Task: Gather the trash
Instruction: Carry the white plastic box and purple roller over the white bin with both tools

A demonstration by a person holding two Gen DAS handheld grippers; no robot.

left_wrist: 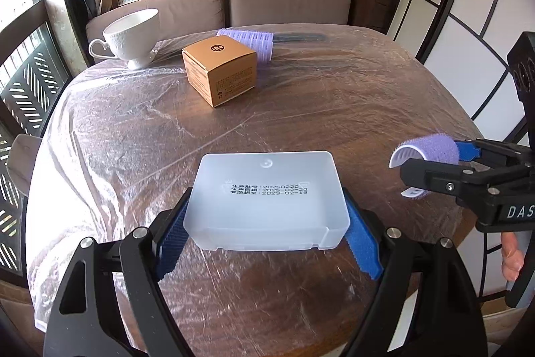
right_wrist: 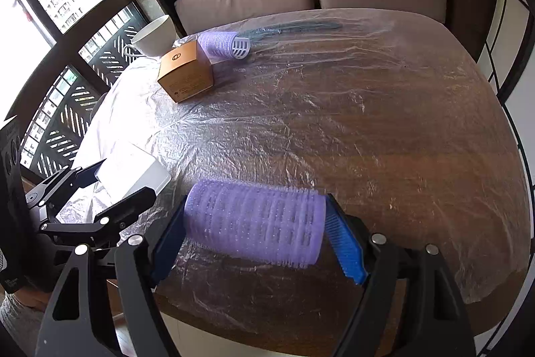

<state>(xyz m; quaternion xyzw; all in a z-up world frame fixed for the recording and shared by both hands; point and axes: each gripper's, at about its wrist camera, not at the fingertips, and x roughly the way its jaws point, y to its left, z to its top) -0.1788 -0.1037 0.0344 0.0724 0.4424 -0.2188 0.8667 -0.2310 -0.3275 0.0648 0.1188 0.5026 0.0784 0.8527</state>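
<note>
Left gripper [left_wrist: 265, 236] jaws clamping frosted box [left_wrist: 265, 199], right gripper [right_wrist: 257, 233] jaws clamping purple roller [right_wrist: 254, 219], table [right_wrist: 384, 122] ahead open.

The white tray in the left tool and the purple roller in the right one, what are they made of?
The white tray looks like frosted, semi-translucent plastic: matte, moulded rounded corners, date text printed on it. The purple roller seems a hair curler: fuzzy, bristly hook-type fabric over a white slotted plastic core, as its twin by the cardboard box shows at its open end. Both are probably light.
</note>
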